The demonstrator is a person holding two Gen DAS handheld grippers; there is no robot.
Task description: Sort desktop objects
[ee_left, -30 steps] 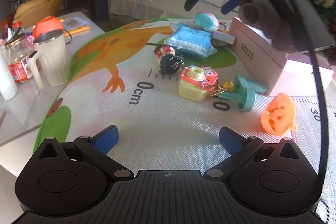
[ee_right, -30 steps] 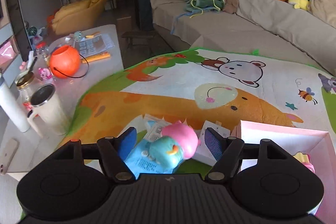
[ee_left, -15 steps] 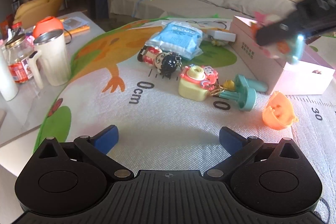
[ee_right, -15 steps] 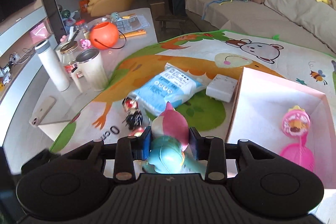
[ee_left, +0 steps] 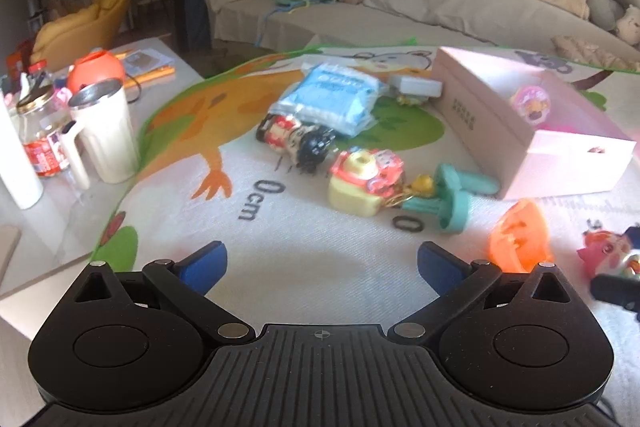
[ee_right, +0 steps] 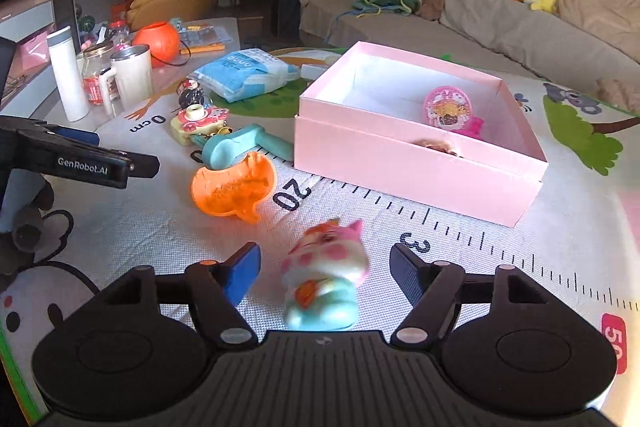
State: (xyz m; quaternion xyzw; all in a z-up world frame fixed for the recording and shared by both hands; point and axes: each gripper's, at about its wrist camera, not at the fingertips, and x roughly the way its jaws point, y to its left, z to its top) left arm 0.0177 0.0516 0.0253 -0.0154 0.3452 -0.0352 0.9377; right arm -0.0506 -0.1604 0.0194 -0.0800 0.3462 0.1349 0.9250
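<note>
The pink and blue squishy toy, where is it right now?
In the right wrist view, the pink and blue squishy toy lies on the play mat between the open right claw's fingers, near the orange mould and pink box.

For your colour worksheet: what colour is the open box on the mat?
Pale pink box, white inside; clearest in the right wrist view.

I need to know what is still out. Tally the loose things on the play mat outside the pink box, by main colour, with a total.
Blue: 1, packet
White: 1, small box
Red and black: 1, doll
Yellow: 1, toy camera
Teal: 1, stamp toy
Orange: 1, mould
Pink and teal: 1, squishy toy
Total: 7
</note>
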